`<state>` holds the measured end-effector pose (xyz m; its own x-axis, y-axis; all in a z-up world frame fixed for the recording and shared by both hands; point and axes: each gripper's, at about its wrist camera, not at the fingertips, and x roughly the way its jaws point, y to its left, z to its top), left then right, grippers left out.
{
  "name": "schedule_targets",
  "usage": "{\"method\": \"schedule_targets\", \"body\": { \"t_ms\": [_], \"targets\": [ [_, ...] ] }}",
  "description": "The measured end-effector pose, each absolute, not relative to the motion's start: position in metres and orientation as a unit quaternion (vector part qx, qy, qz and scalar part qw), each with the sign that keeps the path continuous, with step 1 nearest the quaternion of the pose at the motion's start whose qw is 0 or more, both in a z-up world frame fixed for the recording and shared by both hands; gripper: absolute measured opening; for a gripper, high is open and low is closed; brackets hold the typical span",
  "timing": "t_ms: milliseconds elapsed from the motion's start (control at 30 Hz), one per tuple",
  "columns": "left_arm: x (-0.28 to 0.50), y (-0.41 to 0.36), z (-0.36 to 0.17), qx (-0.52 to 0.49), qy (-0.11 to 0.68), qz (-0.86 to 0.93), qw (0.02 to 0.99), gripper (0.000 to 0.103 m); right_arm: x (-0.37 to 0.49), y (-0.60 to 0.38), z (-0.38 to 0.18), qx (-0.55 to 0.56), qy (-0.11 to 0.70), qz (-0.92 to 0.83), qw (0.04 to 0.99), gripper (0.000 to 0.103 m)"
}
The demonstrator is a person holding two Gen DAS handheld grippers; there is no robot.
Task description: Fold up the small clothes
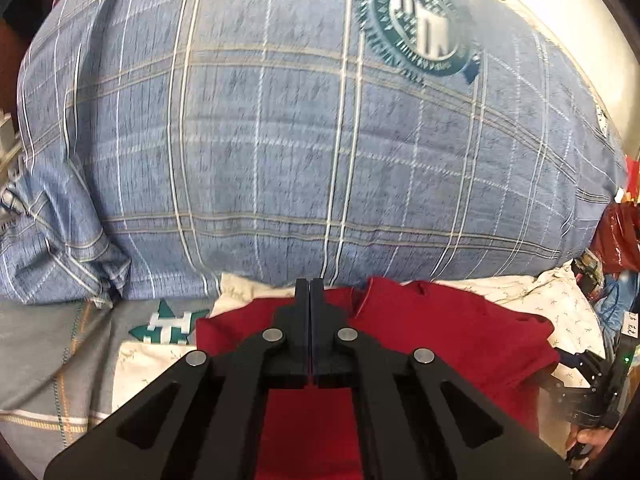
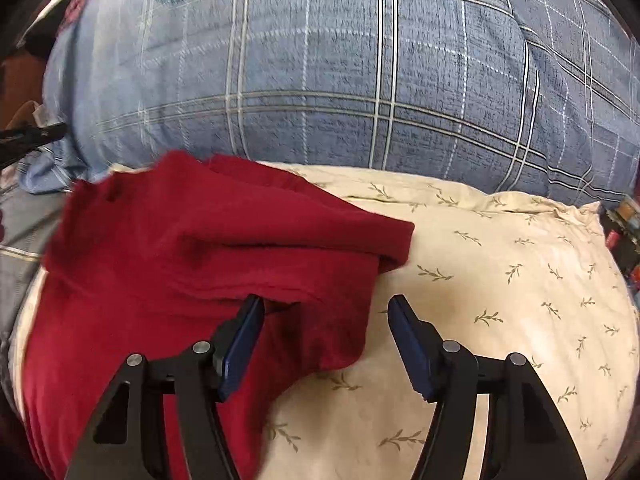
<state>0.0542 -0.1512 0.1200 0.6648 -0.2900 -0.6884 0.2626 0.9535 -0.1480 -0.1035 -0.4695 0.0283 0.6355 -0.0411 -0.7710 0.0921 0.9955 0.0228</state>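
Observation:
A small red garment (image 2: 168,264) lies partly folded on a cream leaf-print pillow (image 2: 500,280), its upper part turned over into a thick fold. It also shows in the left wrist view (image 1: 452,336). My right gripper (image 2: 326,304) is open, its left finger at the garment's fold edge, its right finger over bare pillow. My left gripper (image 1: 310,286) is shut, jaws pressed together above the garment's far edge; whether cloth is pinched between them is hidden.
A big blue plaid pillow (image 1: 300,140) with a round teal emblem (image 1: 424,28) stands behind. A grey sheet (image 1: 60,344) lies at left. The right gripper and hand show at the left wrist view's right edge (image 1: 592,392). Clutter sits at far right (image 1: 616,236).

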Motion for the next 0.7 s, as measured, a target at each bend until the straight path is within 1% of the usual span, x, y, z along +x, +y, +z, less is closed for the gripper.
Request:
{"method": "schedule_targets", "body": {
  "t_ms": [33,67,100,133,167,233,367,433,467,500,533,567,600,633,700],
  "targets": [
    [0.058,-0.152,0.112,-0.034,0.391,-0.160,0.906,0.002,-0.104,-0.470,0.029,0.043,0.425,-0.030,0.904,0.065],
    [0.058,-0.152,0.108,-0.041,0.399,-0.168,0.900,0.012,-0.107,-0.470,0.030,0.059,0.422,-0.021,0.905,0.066],
    [0.060,-0.157,0.100,-0.044,0.407,-0.174,0.895,0.036,-0.111,-0.470,0.032,0.071,0.417,-0.016,0.906,0.067],
    [0.065,-0.168,0.091,-0.040,0.416,-0.177,0.891,0.064,-0.114,-0.470,0.033,0.072,0.414,-0.018,0.907,0.067],
    [0.068,-0.176,0.082,-0.032,0.420,-0.173,0.891,0.068,-0.116,-0.471,0.035,0.068,0.413,-0.020,0.908,0.067],
    [0.071,-0.192,0.070,-0.015,0.417,-0.167,0.893,0.068,-0.119,-0.474,0.035,0.060,0.415,-0.024,0.907,0.067],
    [0.091,-0.226,0.032,0.020,0.473,-0.173,0.864,0.068,-0.120,-0.480,0.033,0.058,0.416,-0.023,0.907,0.067],
    [0.099,-0.240,0.022,0.032,0.485,-0.170,0.857,0.067,-0.117,-0.481,0.027,0.056,0.422,-0.021,0.904,0.067],
    [0.100,-0.244,0.019,0.036,0.489,-0.171,0.854,0.061,-0.115,-0.482,0.022,0.055,0.426,-0.021,0.903,0.067],
    [0.101,-0.249,0.017,0.037,0.494,-0.177,0.851,0.024,-0.114,-0.482,0.019,0.056,0.427,-0.021,0.902,0.067],
    [0.102,-0.253,0.017,0.037,0.500,-0.180,0.847,0.007,-0.112,-0.482,0.016,0.056,0.427,-0.021,0.902,0.065],
    [0.101,-0.254,0.021,0.030,0.498,-0.180,0.848,0.007,-0.108,-0.482,0.013,0.056,0.425,-0.021,0.903,0.061],
    [0.100,-0.253,0.027,0.021,0.492,-0.186,0.850,0.006,-0.106,-0.483,0.012,0.057,0.422,-0.023,0.905,0.035],
    [0.098,-0.251,0.034,0.016,0.486,-0.193,0.852,0.006,-0.102,-0.485,0.013,0.058,0.420,-0.025,0.906,0.005],
    [0.088,-0.237,0.059,-0.005,0.465,-0.209,0.860,0.006,-0.102,-0.489,0.023,0.067,0.404,-0.038,0.912,0.006]
  ]
}}
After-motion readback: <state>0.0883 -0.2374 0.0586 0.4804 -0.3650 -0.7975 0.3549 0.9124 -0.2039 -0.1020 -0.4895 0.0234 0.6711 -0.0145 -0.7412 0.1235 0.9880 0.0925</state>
